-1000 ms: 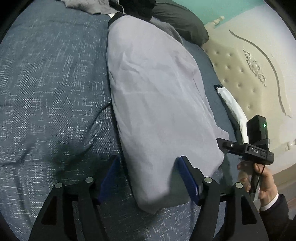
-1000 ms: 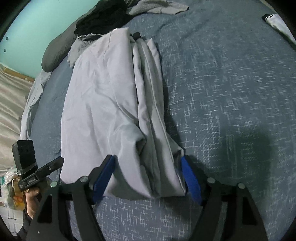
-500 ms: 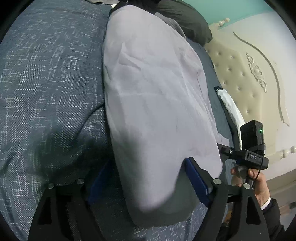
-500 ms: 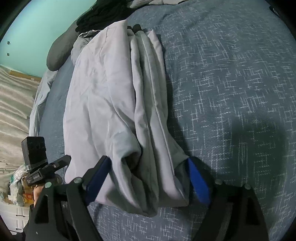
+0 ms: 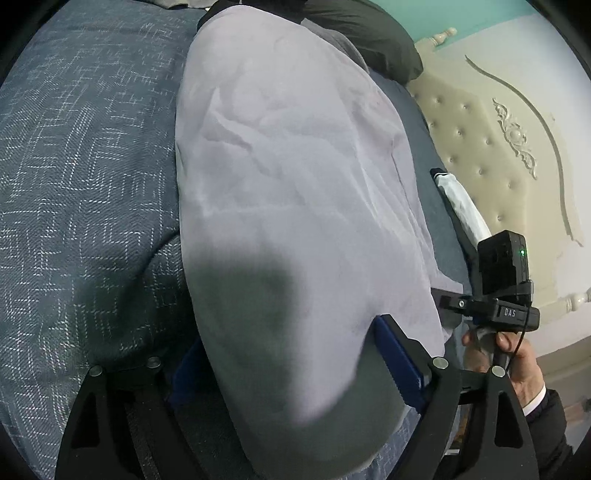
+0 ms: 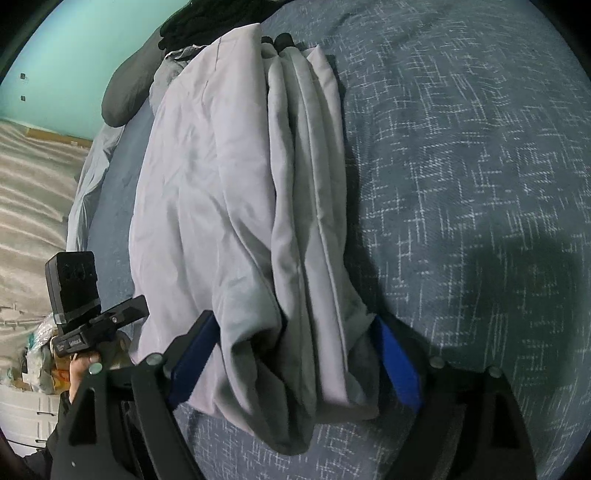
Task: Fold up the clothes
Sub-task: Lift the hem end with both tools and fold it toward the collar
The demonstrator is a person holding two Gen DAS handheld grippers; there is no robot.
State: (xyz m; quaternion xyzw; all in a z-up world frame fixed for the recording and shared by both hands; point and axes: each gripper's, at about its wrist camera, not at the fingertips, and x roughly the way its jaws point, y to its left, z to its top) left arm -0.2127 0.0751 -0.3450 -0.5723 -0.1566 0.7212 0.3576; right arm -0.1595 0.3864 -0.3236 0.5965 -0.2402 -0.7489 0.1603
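A pale grey garment (image 5: 288,192) lies folded lengthwise on the blue patterned bedspread (image 5: 81,177). My left gripper (image 5: 295,373) is open, its blue pads straddling the garment's near end, which lies over the left pad. In the right wrist view the same garment (image 6: 221,192) shows its stacked folded edges on the right side. My right gripper (image 6: 295,362) is open with the near end of the garment between its blue pads. The right gripper also shows in the left wrist view (image 5: 495,310), and the left gripper in the right wrist view (image 6: 92,321).
A dark pillow (image 5: 369,40) and dark clothes (image 6: 207,18) lie at the far end of the bed. A cream tufted headboard (image 5: 498,147) stands to the right. A white cloth (image 5: 461,206) lies by the bed edge.
Both grippers have moved forward over the garment's near end, so the cloth now lies between their open pads. The garment itself has stayed flat on the bed.
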